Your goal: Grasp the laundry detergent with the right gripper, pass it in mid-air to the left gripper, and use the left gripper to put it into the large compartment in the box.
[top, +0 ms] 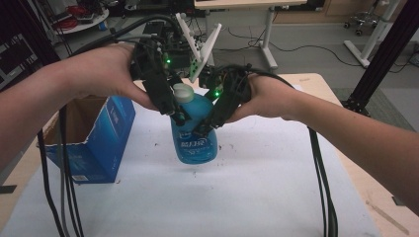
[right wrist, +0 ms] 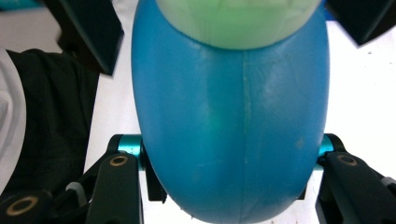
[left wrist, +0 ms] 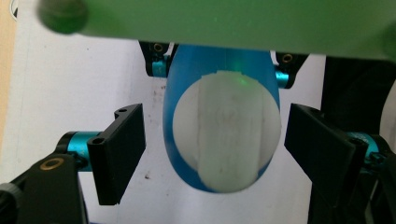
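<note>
A blue bottle (top: 194, 140) with a white cap (top: 183, 93) stands tilted over the white sheet at the table's middle. My right gripper (top: 205, 127) is shut on its blue body; in the right gripper view the bottle (right wrist: 229, 116) bulges between the jaws of the right gripper (right wrist: 229, 172). My left gripper (top: 179, 111) comes in from the left at the bottle's neck. In the left gripper view the left gripper (left wrist: 219, 154) stands open, one jaw on each side of the cap (left wrist: 226, 140) with a gap to each. I cannot tell whether the bottle's base touches the sheet.
An open blue cardboard box (top: 94, 140) lies at the table's left edge. A white sheet (top: 247, 197) covers most of the wooden table (top: 368, 197). Black cables (top: 321, 177) trail from both hands toward the near edge. A black frame post (top: 380, 59) rises at the right.
</note>
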